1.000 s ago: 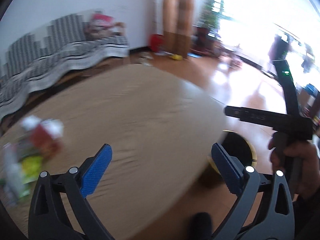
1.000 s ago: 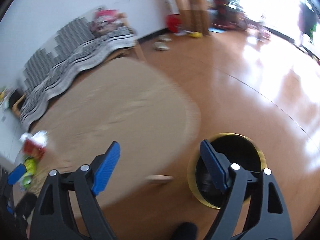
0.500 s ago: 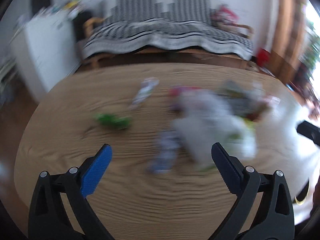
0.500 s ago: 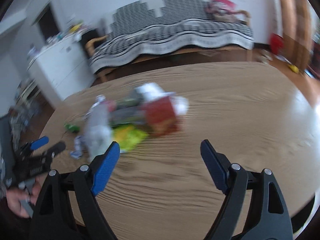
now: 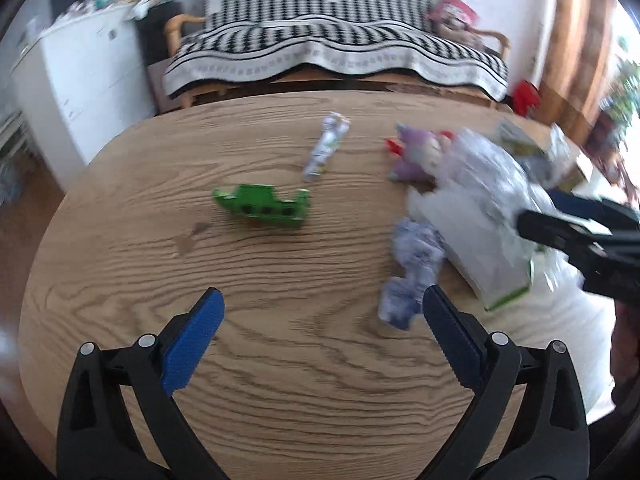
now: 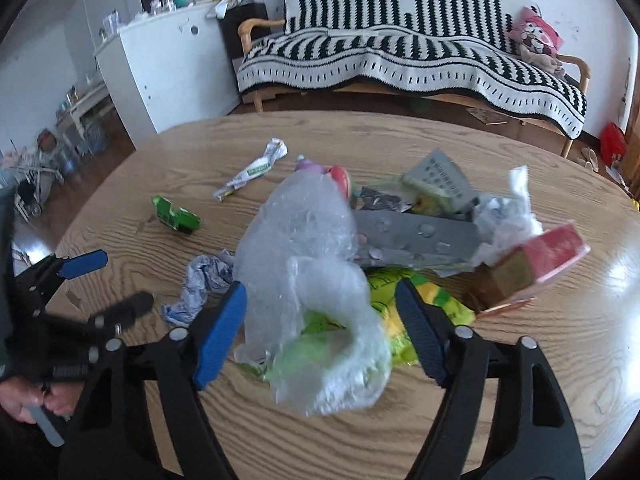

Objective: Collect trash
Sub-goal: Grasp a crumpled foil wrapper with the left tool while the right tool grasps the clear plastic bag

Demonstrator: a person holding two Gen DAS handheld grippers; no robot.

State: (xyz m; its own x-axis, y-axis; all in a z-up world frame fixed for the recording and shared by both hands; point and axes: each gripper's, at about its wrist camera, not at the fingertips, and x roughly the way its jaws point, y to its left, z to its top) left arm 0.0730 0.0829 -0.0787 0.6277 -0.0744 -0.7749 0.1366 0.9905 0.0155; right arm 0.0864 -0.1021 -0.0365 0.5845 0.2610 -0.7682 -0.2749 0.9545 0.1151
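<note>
A pile of trash lies on the round wooden table (image 6: 500,420): a crumpled clear plastic bag (image 6: 308,256), a yellow-green wrapper (image 6: 384,296), a grey blister strip (image 6: 416,236), a red box (image 6: 536,260). My right gripper (image 6: 320,320) is open with the plastic bag between its fingers. My left gripper (image 5: 320,316) is open and empty above the table, a crumpled bluish paper (image 5: 412,268) just beyond its right finger. A twisted white wrapper (image 5: 326,146) lies further back.
A green toy boat (image 5: 264,206) and a purple plush toy (image 5: 420,152) lie on the table. The right gripper shows at the right of the left wrist view (image 5: 580,232). A sofa with a striped blanket (image 6: 400,52) and a white cabinet (image 6: 160,60) stand behind.
Both views swung left from the floor and black bin at the table's edge back to the trash pile. Both grippers stayed open. The right gripper closed in on the plastic bag.
</note>
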